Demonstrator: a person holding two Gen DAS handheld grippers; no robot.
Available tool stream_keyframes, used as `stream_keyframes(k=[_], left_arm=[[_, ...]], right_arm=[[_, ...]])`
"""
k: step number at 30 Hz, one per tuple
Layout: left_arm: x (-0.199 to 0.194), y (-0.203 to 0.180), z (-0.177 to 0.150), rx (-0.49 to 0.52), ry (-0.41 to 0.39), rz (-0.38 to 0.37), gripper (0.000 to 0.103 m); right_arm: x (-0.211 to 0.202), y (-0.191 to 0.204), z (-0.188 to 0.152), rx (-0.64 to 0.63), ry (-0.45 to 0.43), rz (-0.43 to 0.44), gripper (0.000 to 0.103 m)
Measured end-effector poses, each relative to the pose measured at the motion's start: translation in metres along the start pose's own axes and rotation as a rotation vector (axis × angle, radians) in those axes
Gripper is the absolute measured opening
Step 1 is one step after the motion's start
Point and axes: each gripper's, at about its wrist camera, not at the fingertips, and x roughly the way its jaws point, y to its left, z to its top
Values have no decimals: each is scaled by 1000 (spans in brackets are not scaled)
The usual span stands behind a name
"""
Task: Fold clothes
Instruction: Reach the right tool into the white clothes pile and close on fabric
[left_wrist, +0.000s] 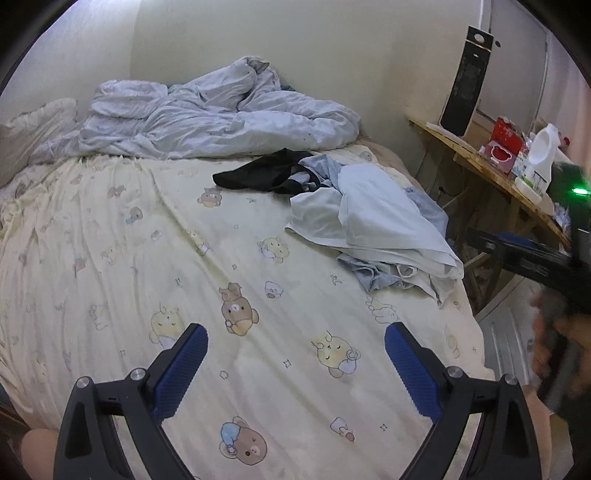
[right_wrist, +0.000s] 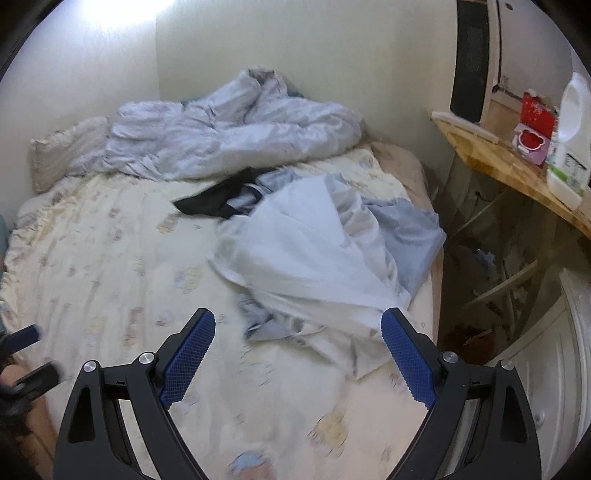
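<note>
Across the bed (left_wrist: 110, 240) the clothes (left_wrist: 369, 214) lie heaped by its right edge. We hold left tool (left_wrist: 295, 332) and right tool (right_wrist: 298, 319) wide open, empty; grabbing several tangled layers risks dragging garments off.

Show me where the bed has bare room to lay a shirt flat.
Free: the cartoon-print sheet between the left gripper, crumpled duvet and clothes pile. Crowded: the bed's right side under that pile and black garment.

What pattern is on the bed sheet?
Pale yellow bed sheet with cartoon bears and chicks, clearest in the left wrist view.
</note>
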Motion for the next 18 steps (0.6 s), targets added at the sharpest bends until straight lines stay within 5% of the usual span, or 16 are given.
stream_keyframes(k=[11, 17, 18], left_arm=[[20, 10, -2, 19, 37, 2, 97], [30, 15, 2, 15, 51, 11, 97], [31, 15, 1, 15, 54, 10, 97]], right_arm=[[132, -38, 44, 49, 147, -79, 94], [164, -48, 46, 98, 209, -57, 93], [167, -48, 45, 101, 220, -39, 84]])
